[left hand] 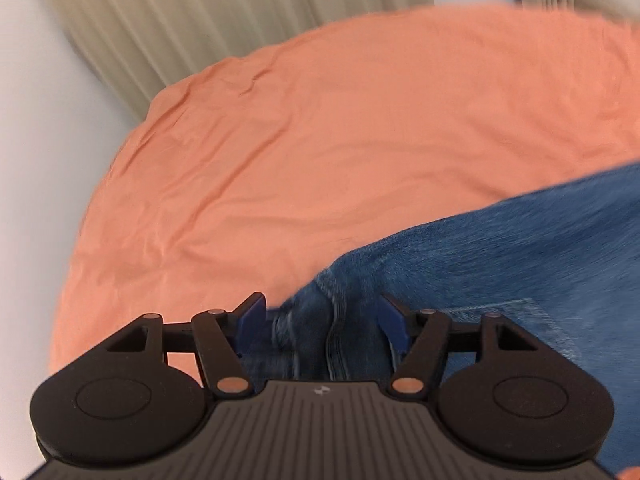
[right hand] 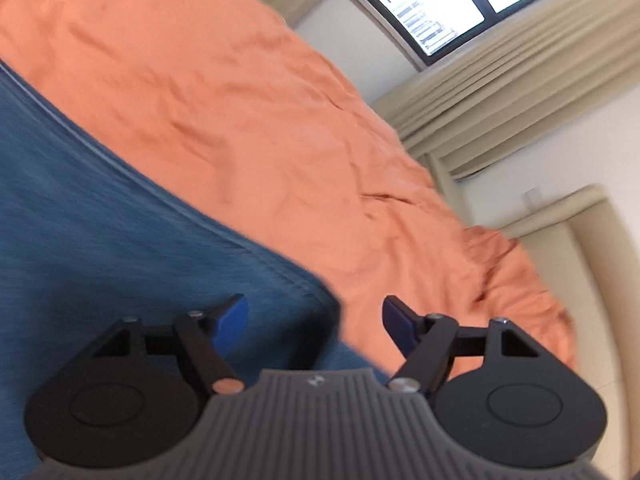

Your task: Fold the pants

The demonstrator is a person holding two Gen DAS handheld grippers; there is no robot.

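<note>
I see a big bed with an orange sheet (left hand: 320,128) that fills most of both views. The sheet has soft wrinkles. Behind the bed hang beige curtains (left hand: 168,28), and in the right view there is a window (right hand: 432,4) up high next to a white wall.

The blue jeans (left hand: 500,260) lie flat on the orange sheet. In the left view they sit at the lower right, and I can see a seam and a stitched pocket. In the right view they fill the lower left, with a long hem edge running across the sheet.

My left tongs (left hand: 322,314) are spread apart, with a bunched bit of denim below the gap. The blue pads do not press on it. My right tongs (right hand: 316,316) are spread apart too, over the edge of the jeans, and hold nothing. Both views are a little blurry.
</note>
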